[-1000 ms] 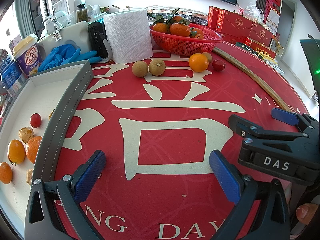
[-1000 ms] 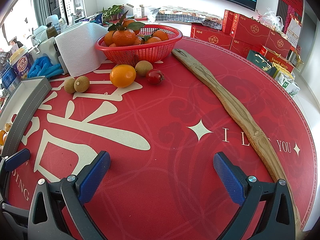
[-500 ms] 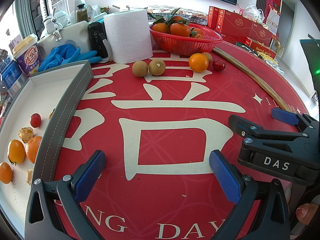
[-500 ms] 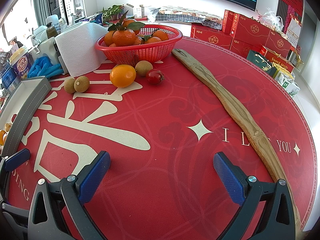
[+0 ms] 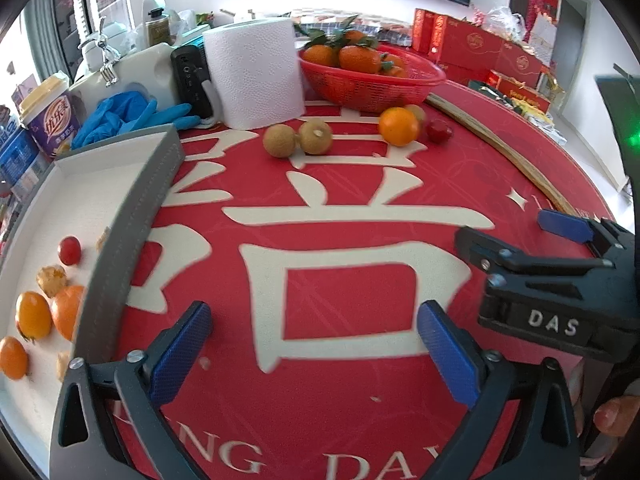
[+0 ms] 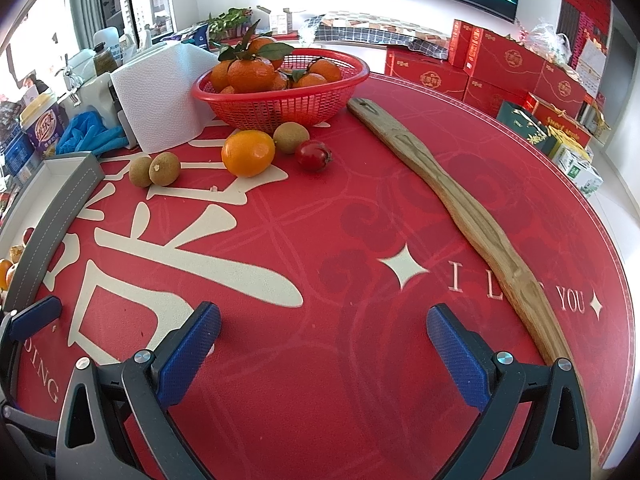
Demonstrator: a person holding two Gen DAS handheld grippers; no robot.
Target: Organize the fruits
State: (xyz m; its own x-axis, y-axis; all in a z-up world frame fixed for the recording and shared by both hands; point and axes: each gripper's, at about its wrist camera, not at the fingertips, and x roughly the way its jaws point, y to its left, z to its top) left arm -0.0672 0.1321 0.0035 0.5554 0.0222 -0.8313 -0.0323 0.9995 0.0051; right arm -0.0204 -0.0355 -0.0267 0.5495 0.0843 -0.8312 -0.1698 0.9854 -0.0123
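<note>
An orange, a small red fruit and three brown round fruits lie loose on the red mat in front of a red basket of leafy tangerines. A white tray with a grey rim at the left holds small oranges and a red cherry fruit. My left gripper hovers over the mat beside the tray; its jaws stand wide and are closing, with nothing between them. My right gripper is open and empty, close on the left one's right.
A paper towel roll, blue gloves and a tub stand behind the tray. A long wooden stick lies across the mat's right side. Red gift boxes line the far right edge. A fingertip shows at the lower right.
</note>
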